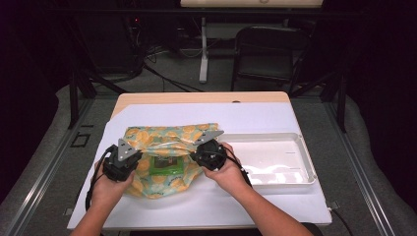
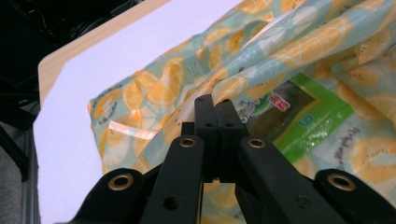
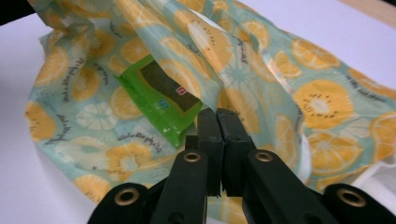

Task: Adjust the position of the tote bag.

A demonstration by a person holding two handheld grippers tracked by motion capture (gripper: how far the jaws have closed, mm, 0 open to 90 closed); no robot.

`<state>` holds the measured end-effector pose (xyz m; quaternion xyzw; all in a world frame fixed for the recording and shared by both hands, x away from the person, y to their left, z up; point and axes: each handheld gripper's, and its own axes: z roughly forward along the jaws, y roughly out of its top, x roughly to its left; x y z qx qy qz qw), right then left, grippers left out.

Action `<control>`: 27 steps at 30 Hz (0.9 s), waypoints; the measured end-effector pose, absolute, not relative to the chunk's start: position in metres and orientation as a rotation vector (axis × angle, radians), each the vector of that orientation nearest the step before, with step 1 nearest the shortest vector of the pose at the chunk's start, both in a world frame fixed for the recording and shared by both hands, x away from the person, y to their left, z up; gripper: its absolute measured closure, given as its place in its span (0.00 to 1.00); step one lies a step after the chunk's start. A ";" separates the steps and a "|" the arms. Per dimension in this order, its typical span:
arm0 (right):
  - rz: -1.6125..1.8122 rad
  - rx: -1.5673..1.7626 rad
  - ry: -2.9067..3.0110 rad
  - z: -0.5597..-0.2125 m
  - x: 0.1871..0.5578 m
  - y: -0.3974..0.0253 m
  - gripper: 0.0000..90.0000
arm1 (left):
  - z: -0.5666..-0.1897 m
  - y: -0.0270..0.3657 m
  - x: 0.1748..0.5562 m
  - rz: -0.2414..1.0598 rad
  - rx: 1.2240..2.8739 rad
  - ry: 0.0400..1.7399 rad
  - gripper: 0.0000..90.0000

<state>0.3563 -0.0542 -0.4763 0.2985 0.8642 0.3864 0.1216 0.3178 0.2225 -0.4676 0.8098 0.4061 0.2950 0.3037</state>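
Bag (image 1: 162, 155): near the front-left of the tabletop, just left of the tray (image 1: 300, 160); mouth pulled apart, upper layer lifted into a ridge between the two tools.
Look: thin, glossy plastic film, pale teal with orange citrus slices, creased and bunched where pinched (probably slippery, easy to tear).
Packet (image 1: 168, 165): green, flat, lying inside the bag on its lower layer, label up.
Left gripper (image 1: 124, 156): jaws pressed together on a fold of the bag's upper layer at the left side of the opening.
Right gripper (image 1: 210, 150): jaws likewise closed on the bag's film at the right side, close to the tray's left rim.
Done, judging by the layout: both edges seized, mouth open, packet exposed.
Left: either taking the packet out toward the tray or closing the bag over it (cannot tell which).
Tray: white, shallow, at the right of the tabletop.
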 end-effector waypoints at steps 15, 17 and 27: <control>1.109 0.839 2.475 -0.453 0.372 -0.052 0.91 | -0.435 0.224 0.346 0.841 2.149 1.081 1.00; 1.124 0.829 2.470 -0.450 0.372 -0.049 0.85 | -0.434 0.223 0.350 0.841 2.142 1.085 1.00; 1.157 0.765 2.455 -0.440 0.373 -0.030 0.62 | -0.427 0.220 0.361 0.847 2.139 1.091 1.00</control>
